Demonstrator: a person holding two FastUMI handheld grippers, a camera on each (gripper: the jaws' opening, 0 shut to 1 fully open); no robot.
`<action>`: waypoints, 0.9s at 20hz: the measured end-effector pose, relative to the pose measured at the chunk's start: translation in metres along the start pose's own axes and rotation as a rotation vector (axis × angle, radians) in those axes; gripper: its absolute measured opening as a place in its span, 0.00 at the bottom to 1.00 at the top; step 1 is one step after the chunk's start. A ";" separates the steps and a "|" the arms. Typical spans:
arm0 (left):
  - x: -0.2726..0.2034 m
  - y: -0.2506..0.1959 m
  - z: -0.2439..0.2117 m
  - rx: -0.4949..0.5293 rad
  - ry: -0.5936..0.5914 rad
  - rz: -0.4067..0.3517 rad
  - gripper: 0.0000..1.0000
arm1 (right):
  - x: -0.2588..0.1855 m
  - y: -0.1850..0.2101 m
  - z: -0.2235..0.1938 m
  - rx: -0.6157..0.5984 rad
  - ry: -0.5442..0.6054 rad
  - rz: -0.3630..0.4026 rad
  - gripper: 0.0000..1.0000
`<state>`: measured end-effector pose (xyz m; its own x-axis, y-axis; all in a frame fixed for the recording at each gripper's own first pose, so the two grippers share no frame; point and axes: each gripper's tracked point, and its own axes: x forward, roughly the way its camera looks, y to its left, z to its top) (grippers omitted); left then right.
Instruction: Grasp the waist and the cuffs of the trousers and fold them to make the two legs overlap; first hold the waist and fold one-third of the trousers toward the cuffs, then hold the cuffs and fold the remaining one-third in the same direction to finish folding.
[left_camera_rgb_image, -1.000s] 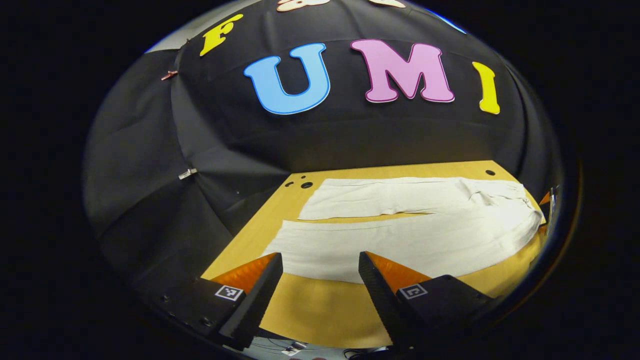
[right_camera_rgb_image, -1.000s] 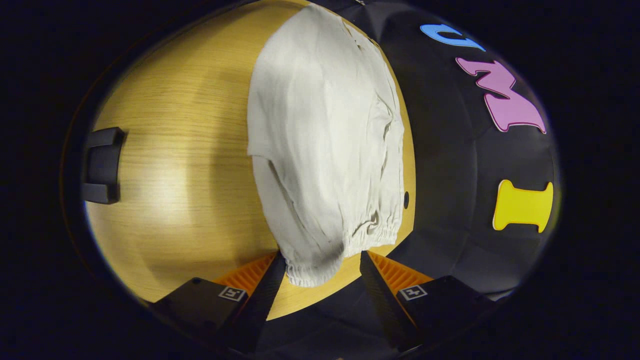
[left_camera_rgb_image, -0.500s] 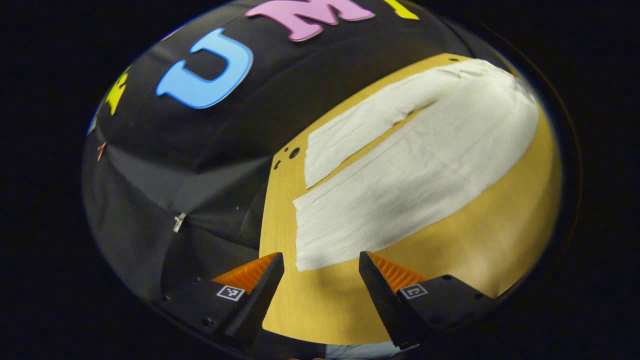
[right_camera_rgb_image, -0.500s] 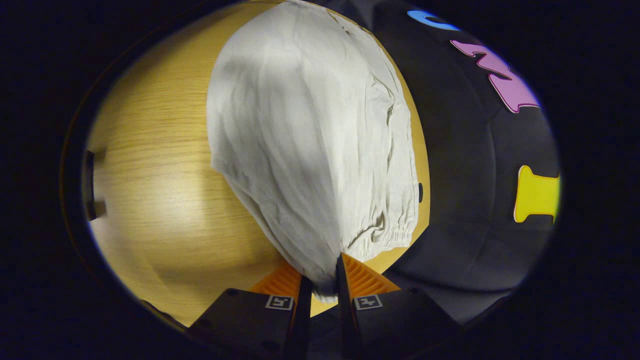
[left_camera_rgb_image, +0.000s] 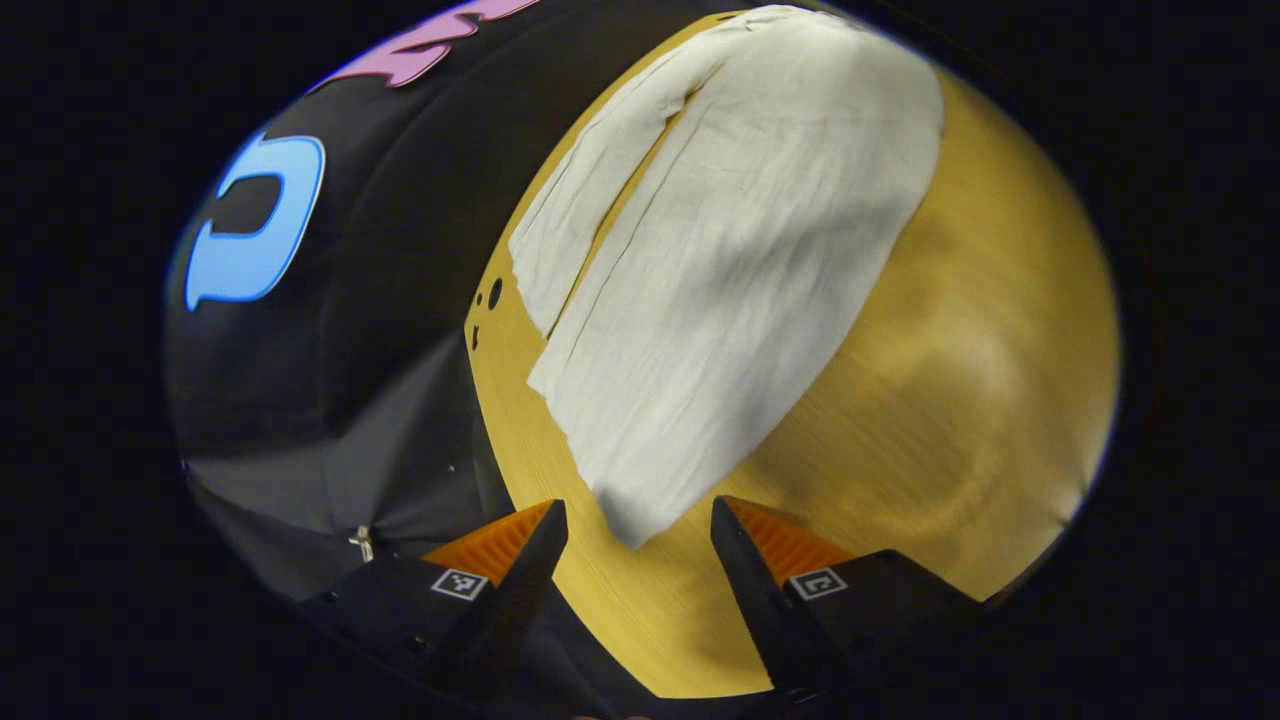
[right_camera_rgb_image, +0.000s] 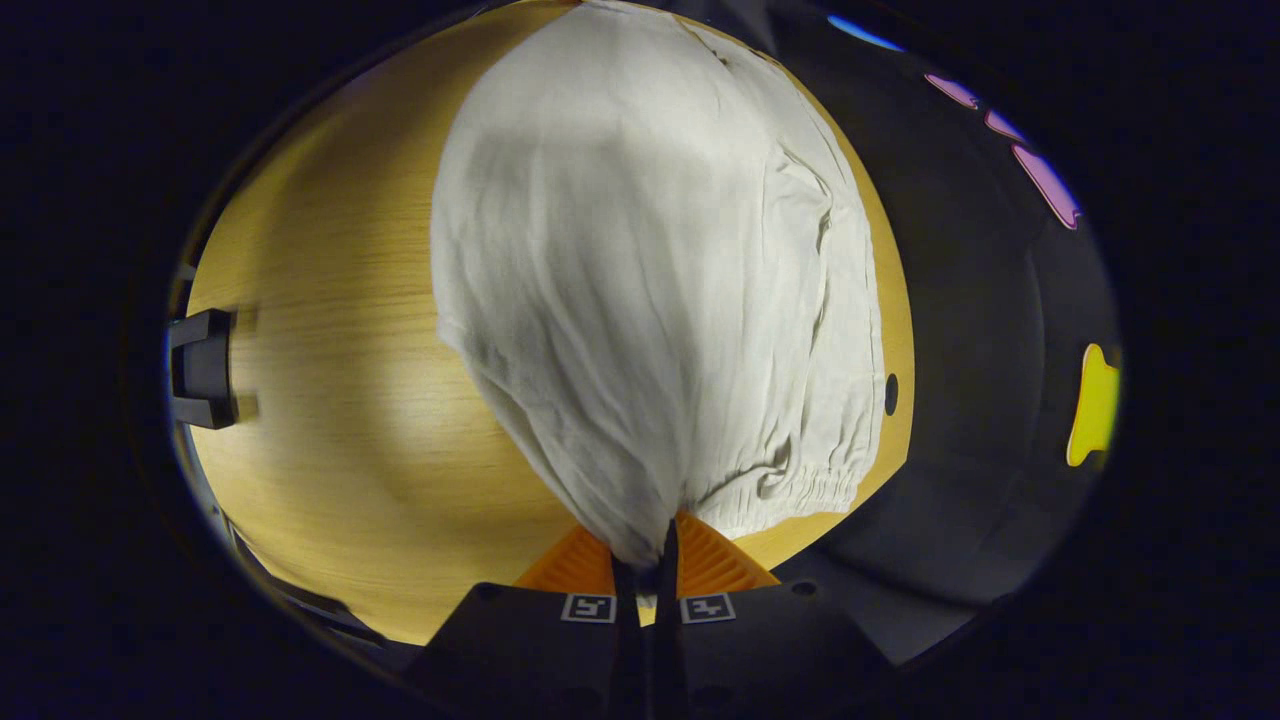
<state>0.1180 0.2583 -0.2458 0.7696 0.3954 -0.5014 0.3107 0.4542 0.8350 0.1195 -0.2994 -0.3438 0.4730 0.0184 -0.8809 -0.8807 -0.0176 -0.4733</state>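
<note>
Showing the opening stage: right tool (right_camera_rgb_image: 648, 560) pinched on the waist (right_camera_rgb_image: 640, 535) of the trousers (right_camera_rgb_image: 650, 300), which lie flat along the bench (right_camera_rgb_image: 330, 400); left tool (left_camera_rgb_image: 635, 545) wide, apparently just short of the near cuff (left_camera_rgb_image: 625, 510). Legs (left_camera_rgb_image: 720, 250) not overlapped; both folds remain.

No readable words, brand names or numbers appear on anything. The only signs are small square black-and-white coded markers: two on the left claw (left_camera_rgb_image: 637, 540), one on each finger's base, and two side by side on the right claw (right_camera_rgb_image: 648, 575). Their patterns carry no letters. The trousers (right_camera_rgb_image: 650, 300) and the counter (right_camera_rgb_image: 330, 400) bear no print.
</note>
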 end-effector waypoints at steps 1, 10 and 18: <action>0.001 0.000 0.005 0.037 -0.015 -0.008 0.92 | 0.001 -0.001 0.001 -0.005 0.000 -0.004 0.08; 0.018 -0.013 0.030 0.278 -0.039 -0.228 0.34 | 0.001 -0.003 0.001 0.031 0.005 -0.061 0.08; 0.023 -0.014 0.030 0.141 0.009 -0.087 0.05 | 0.002 -0.006 0.000 0.054 0.016 -0.156 0.08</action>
<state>0.1477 0.2374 -0.2618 0.7313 0.3671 -0.5749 0.4519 0.3706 0.8115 0.1257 -0.2991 -0.3422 0.6039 0.0004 -0.7971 -0.7965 0.0384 -0.6035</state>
